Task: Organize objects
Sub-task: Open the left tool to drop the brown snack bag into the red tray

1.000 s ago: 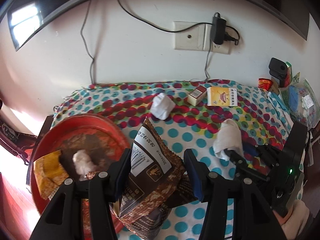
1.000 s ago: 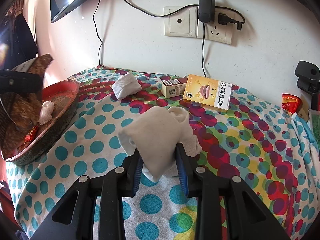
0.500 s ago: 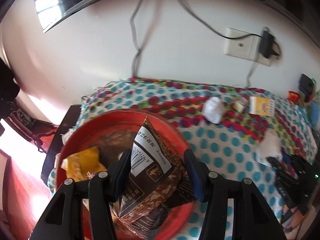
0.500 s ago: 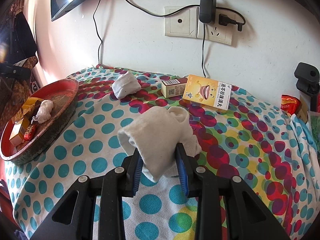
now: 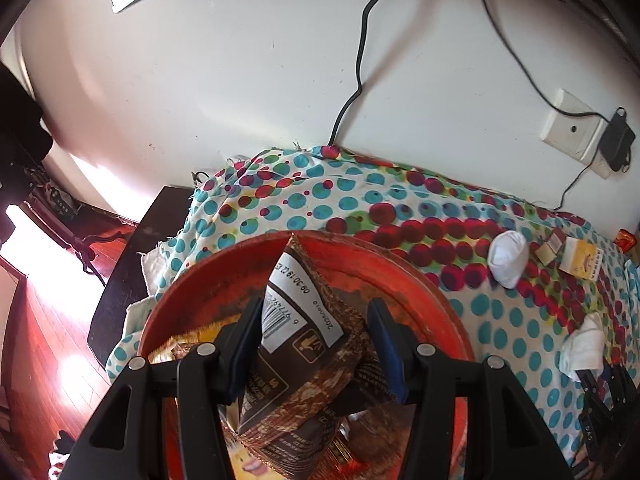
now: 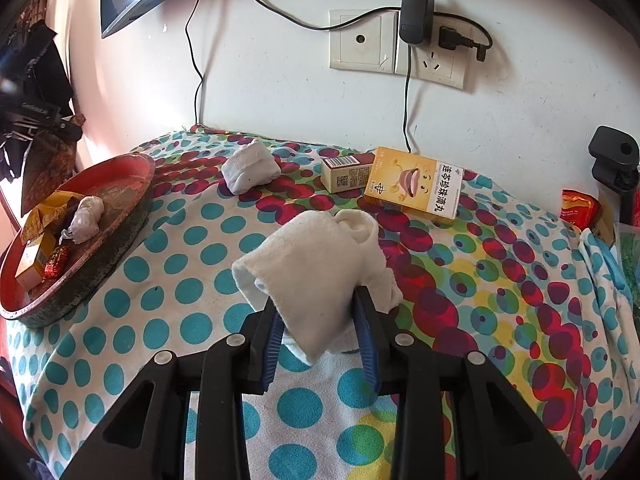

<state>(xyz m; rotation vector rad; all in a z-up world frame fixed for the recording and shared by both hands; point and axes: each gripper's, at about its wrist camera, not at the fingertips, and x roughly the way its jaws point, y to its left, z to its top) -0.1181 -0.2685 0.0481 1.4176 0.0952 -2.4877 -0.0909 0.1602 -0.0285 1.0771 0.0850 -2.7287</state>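
Now the left gripper (image 5: 316, 344) fingers pinch a brown snack bag (image 5: 296, 344); right gripper (image 6: 320, 336) fingers, just easing apart, pinch a white sock (image 6: 316, 268).

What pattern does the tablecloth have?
Tablecloth: white with teal, red and green dots; clearest in the right wrist view.

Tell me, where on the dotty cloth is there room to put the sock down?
The widest bare patch of the dotted cloth lies between the red tray and the sock in the right claw. The near right side is bare too. By the wall it is crowded: a rolled sock, a small box and a yellow box.
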